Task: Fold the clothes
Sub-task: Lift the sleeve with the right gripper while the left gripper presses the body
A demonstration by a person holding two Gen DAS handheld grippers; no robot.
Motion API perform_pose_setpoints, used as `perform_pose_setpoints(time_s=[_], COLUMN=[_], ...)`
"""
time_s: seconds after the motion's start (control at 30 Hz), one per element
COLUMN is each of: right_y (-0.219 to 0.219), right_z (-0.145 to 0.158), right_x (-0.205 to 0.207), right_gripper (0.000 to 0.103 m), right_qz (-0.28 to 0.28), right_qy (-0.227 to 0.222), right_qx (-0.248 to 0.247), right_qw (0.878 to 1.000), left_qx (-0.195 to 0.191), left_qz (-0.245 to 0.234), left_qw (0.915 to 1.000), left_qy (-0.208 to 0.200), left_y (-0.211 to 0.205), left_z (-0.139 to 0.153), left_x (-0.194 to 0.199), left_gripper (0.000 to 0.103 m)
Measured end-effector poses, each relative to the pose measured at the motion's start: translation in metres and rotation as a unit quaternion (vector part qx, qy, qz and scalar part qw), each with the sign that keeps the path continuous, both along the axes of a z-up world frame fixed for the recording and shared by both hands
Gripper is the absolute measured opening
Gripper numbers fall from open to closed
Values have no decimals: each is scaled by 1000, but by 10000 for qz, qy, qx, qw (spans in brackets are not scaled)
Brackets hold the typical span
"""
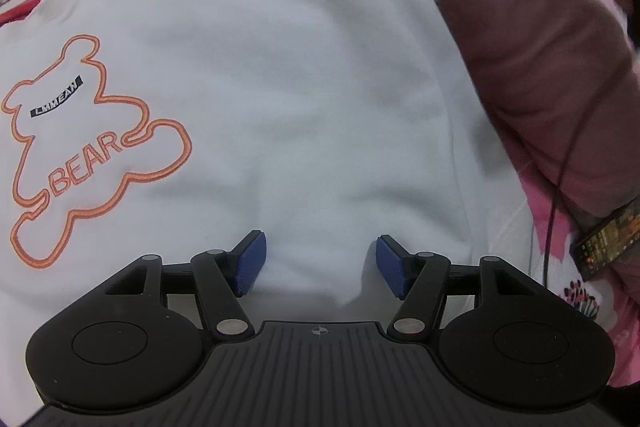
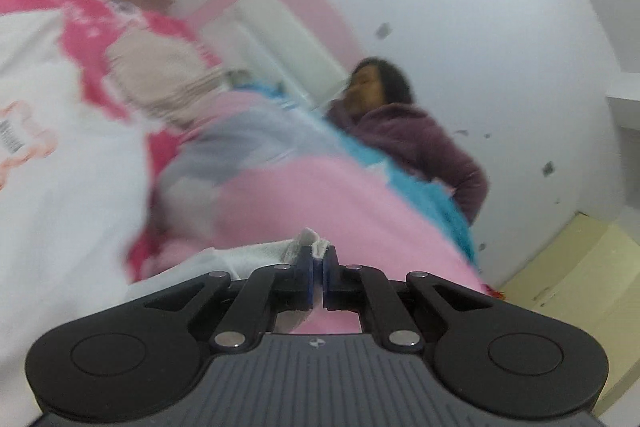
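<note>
Your left gripper [image 1: 320, 263] tilts down over the white sweatshirt [image 1: 260, 87], its blue pads spread and gripping nothing. Your right gripper [image 2: 319, 269] points nearly level, clenched on the sweatshirt's cuff [image 2: 310, 245]. The sweatshirt lies on pink bedding [image 1: 560, 67]; its orange bear outline [image 1: 80, 147] reads "BEAR".

A pink floral quilt [image 1: 560, 39], a phone [image 1: 608, 243] on it, and a seated person [image 2: 400, 123].

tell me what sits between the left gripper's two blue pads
Only the white sweatshirt: its fabric bulges into the gap of the open left gripper, unpinched, in the left wrist view.
</note>
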State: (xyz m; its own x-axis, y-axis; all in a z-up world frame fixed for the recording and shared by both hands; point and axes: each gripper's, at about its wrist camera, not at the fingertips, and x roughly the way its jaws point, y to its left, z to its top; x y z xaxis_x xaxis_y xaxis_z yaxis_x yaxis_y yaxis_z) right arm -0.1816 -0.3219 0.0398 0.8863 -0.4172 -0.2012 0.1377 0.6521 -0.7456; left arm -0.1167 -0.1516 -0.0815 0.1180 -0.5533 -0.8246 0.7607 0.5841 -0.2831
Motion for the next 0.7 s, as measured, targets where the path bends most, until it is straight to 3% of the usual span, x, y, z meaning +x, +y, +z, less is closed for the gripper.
perform_pose_setpoints(time_s=[0.2,0.5,0.7], right_y=[-28,-81,-103], right_z=[37,103,124], right_x=[40,108,138], right_gripper=[4,4,4], right_qz=[-120,-469,-648], right_qy=[-474,-951,-1263], right_qx=[-459,-306,-327], right_qw=[9977,9939,9893], left_qx=[1,-38,-53], left_qz=[-19,-27,-77], left_qw=[10000,10000,9999], left_qy=[-18,53,61], left_y=[2,7,9], left_z=[1,2,2], left_x=[-2,0,-1], left_gripper=[62,62,62])
